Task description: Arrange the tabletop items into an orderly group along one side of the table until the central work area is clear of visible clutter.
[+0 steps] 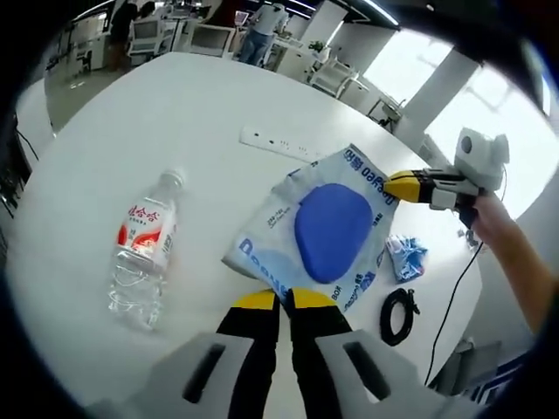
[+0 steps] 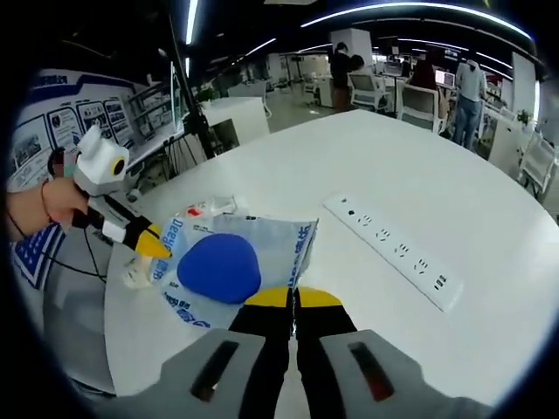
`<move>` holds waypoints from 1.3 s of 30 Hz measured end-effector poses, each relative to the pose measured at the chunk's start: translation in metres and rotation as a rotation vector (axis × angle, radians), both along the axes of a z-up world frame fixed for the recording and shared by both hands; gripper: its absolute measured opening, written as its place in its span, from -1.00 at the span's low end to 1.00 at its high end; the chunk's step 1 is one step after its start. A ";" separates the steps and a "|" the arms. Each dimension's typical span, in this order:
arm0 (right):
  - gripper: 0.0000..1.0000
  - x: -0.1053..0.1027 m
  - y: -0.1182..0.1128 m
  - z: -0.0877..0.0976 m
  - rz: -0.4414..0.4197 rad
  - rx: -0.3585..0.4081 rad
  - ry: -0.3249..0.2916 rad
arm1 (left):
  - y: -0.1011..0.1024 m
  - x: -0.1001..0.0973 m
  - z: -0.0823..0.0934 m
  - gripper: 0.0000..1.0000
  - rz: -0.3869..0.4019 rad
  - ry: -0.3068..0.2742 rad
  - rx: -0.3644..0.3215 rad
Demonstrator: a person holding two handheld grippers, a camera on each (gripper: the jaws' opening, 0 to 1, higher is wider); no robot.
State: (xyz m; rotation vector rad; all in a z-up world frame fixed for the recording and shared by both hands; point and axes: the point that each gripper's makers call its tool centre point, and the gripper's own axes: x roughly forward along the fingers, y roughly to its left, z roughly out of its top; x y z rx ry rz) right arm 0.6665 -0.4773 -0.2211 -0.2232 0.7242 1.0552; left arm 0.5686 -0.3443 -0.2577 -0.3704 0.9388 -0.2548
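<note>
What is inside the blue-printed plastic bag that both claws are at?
Through the bag a rounded blue object shows; its kind can't be told. The bag lies on the white table; anything beneath it is covered.

Table: I saw a white round table (image 1: 175, 113).
On it: water bottle (image 1: 142, 249), blue-printed bag (image 1: 316, 229), power strip (image 1: 278, 143), black cable (image 1: 398, 314).

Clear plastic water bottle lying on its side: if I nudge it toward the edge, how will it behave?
The clear plastic water bottle with the red label lies flat on the smooth white table, so it will probably roll. It looks partly full, so likely some heft and sloshing.
</note>
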 end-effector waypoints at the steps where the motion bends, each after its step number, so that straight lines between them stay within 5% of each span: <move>1: -1.00 -0.002 -0.002 0.002 -0.010 0.003 -0.002 | -0.001 0.001 0.002 -1.00 -0.007 -0.004 0.000; 23: -1.00 -0.025 -0.050 0.028 -0.289 0.096 0.002 | -0.021 0.024 0.037 -1.00 -0.144 -0.061 0.011; 39: -1.00 -0.044 -0.072 0.014 -0.451 0.126 0.017 | -0.036 0.037 0.035 -1.00 -0.210 -0.071 0.036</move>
